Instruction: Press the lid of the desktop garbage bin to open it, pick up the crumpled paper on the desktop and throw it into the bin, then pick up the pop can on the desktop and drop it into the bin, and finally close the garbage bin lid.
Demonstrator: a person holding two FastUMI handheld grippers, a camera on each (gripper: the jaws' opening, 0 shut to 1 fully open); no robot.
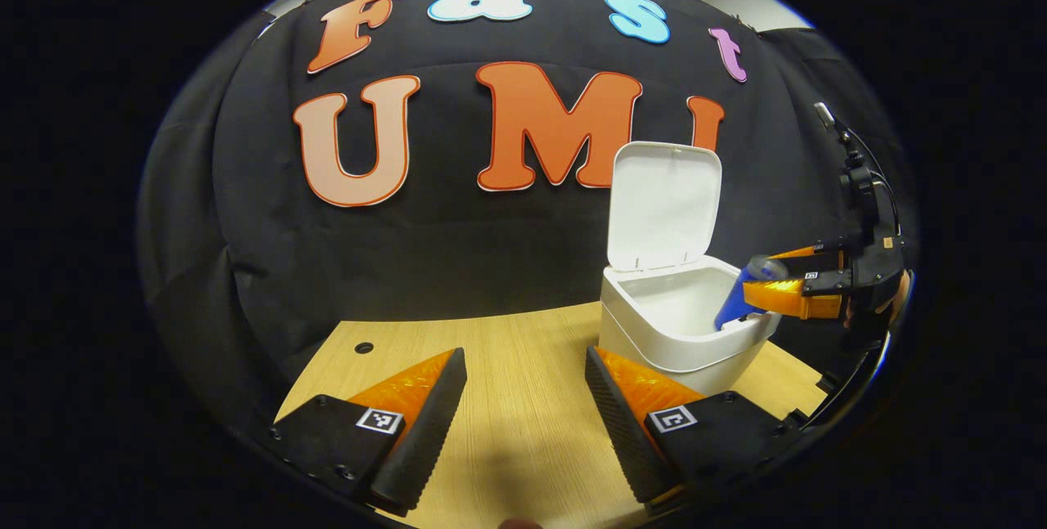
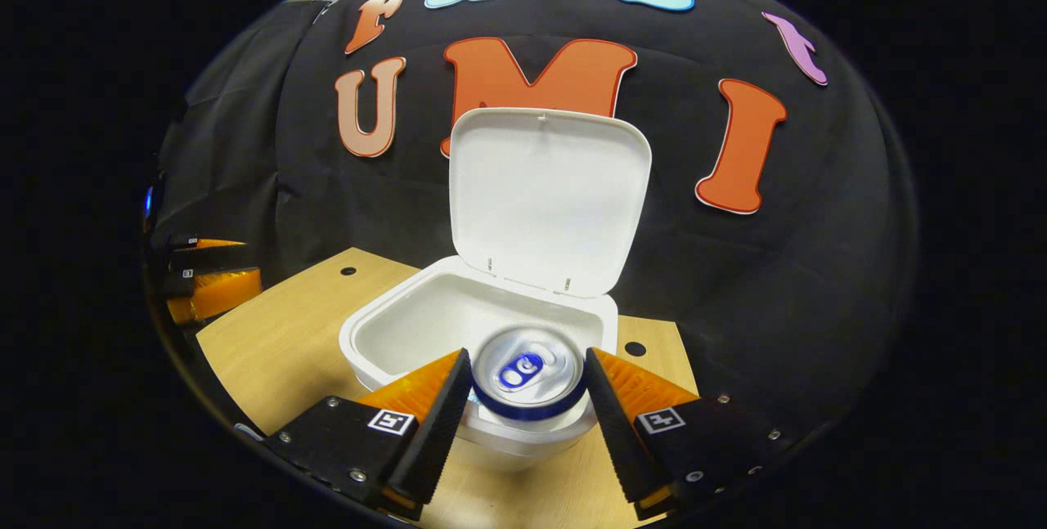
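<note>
Clamped on the pop can (image 2: 530, 374) by the right gripper (image 2: 527, 398), upright with its top to the camera and hanging over the near rim of the open garbage bin (image 2: 384, 333), lid (image 2: 548, 194) tipped back; judged ready for a short push forward, then release; left gripper (image 1: 525, 406) spread apart and idle above the worktop (image 1: 507, 349), farther from the bin's mouth

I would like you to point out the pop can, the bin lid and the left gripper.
pop can (image 2: 527, 372): right gripper view, on its silver top.
bin lid (image 2: 546, 198): right gripper view, on the raised lid's inner face.
left gripper (image 1: 526, 398): left gripper view, midway between its fingertips.
</note>
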